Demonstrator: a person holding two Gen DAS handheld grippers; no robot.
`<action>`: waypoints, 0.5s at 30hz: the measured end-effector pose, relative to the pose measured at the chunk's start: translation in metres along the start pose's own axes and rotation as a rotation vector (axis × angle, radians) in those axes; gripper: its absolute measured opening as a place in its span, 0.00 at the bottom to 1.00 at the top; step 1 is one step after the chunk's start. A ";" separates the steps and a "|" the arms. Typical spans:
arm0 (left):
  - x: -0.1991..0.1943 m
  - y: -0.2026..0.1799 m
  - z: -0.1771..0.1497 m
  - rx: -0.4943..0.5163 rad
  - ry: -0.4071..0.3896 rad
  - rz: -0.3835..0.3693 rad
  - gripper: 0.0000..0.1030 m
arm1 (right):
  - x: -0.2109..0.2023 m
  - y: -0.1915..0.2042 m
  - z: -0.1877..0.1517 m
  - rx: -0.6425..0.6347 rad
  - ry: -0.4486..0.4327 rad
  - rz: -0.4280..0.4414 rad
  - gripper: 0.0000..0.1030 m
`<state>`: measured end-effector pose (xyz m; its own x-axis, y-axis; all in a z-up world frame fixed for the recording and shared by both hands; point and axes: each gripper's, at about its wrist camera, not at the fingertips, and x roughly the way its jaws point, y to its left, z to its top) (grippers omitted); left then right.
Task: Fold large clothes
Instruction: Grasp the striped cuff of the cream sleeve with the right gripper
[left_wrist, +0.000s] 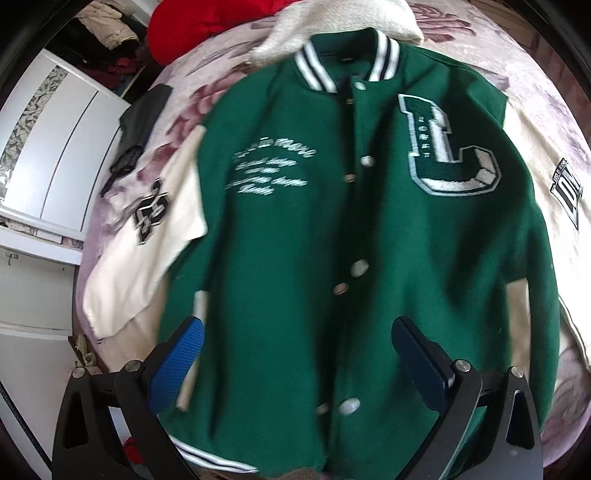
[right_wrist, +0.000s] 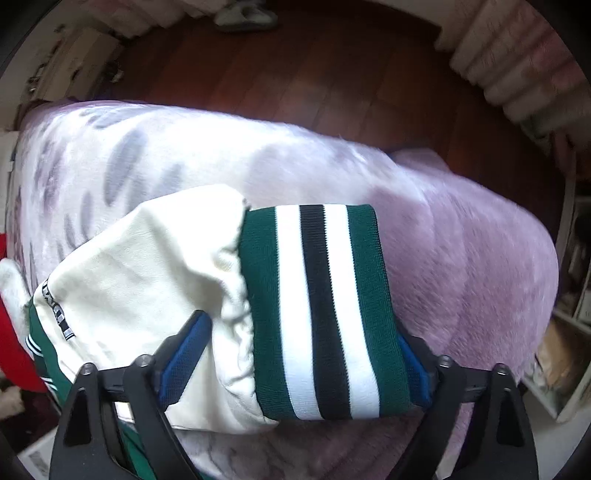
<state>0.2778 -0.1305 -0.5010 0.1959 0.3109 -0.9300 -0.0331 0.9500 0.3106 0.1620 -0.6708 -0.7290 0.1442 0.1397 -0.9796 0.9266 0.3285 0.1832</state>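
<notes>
The jacket (left_wrist: 332, 236) lies face up and spread flat on the bed (left_wrist: 535, 66), green body buttoned, its long axis running from the striped collar at the far end down to the hem nearest my left gripper (left_wrist: 295, 354). My left jaws hang spread wide over the lower front of the jacket, just above the hem, grasping nothing. Off to the jacket's side, one cream sleeve (right_wrist: 155, 266) reaches out toward the bed's edge, and its striped cuff (right_wrist: 325, 306) sits right between the jaws of my right gripper (right_wrist: 295, 354). Those jaws flank the cuff; whether they are pinching it or only bracketing it I cannot tell. So my right hand is the nearer one to the sleeve, and I judge the coming move is to carry that cuff inward, across the jacket's long axis, onto the green front.
</notes>
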 end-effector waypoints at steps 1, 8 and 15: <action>0.001 -0.008 0.003 0.006 -0.005 -0.003 1.00 | -0.001 0.004 0.000 -0.023 -0.023 0.016 0.57; -0.001 -0.066 0.022 0.074 -0.042 -0.105 1.00 | -0.060 0.029 0.046 -0.152 -0.271 0.020 0.32; 0.005 -0.126 0.058 0.129 -0.087 -0.172 1.00 | -0.085 0.111 0.109 -0.227 -0.385 0.038 0.31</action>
<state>0.3397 -0.2507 -0.5337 0.2714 0.1356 -0.9529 0.1325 0.9753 0.1766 0.2904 -0.7477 -0.6346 0.3355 -0.1882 -0.9230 0.8246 0.5325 0.1911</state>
